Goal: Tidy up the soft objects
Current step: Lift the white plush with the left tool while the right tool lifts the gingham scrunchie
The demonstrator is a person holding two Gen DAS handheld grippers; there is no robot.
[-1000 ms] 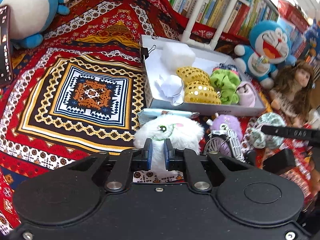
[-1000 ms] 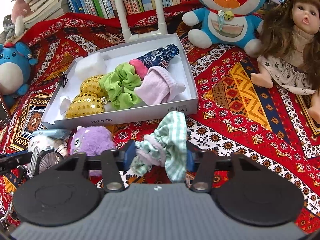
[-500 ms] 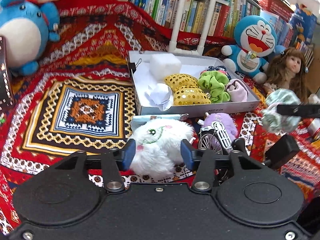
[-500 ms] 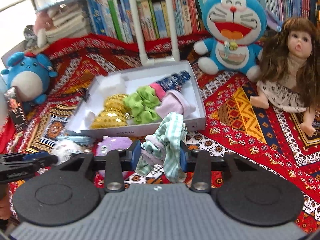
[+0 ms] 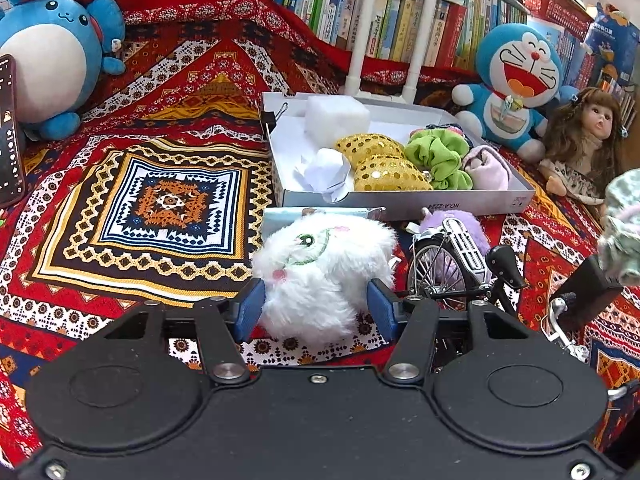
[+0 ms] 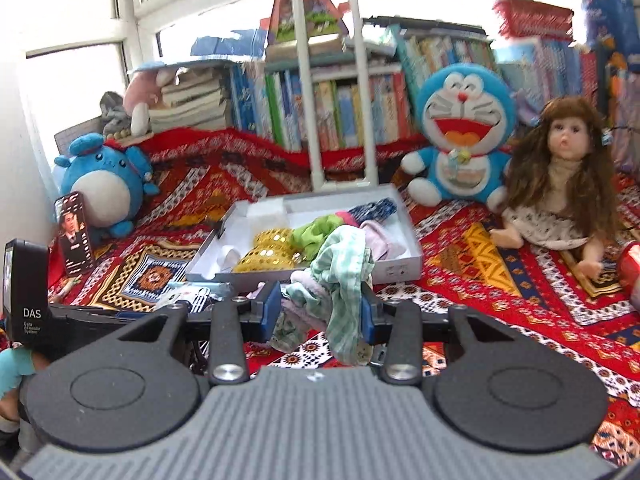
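Observation:
A fluffy white plush [image 5: 320, 272] lies on the patterned cloth just in front of the white box [image 5: 404, 204]. My left gripper [image 5: 316, 312] is open, its blue pads on either side of the plush. My right gripper [image 6: 320, 312] is shut on a green-and-white checked scrunchie [image 6: 340, 276] and holds it in the air in front of the white box [image 6: 396, 268]; the scrunchie also shows at the right edge of the left wrist view [image 5: 620, 232]. The box holds gold sequin pieces [image 5: 380, 160], a green scrunchie [image 5: 440, 156], a pink cloth, a white foam block and crumpled paper.
A purple plush [image 5: 468, 228] and a model bicycle [image 5: 460, 264] lie right of the white plush. A Doraemon plush [image 5: 516, 84] and a doll [image 5: 580, 144] sit at the right, a blue plush [image 5: 52, 52] and a phone at the left. Bookshelves stand behind.
My left gripper has opened from nearly shut, and its pads now flank the white plush. My right gripper has risen with the checked scrunchie.

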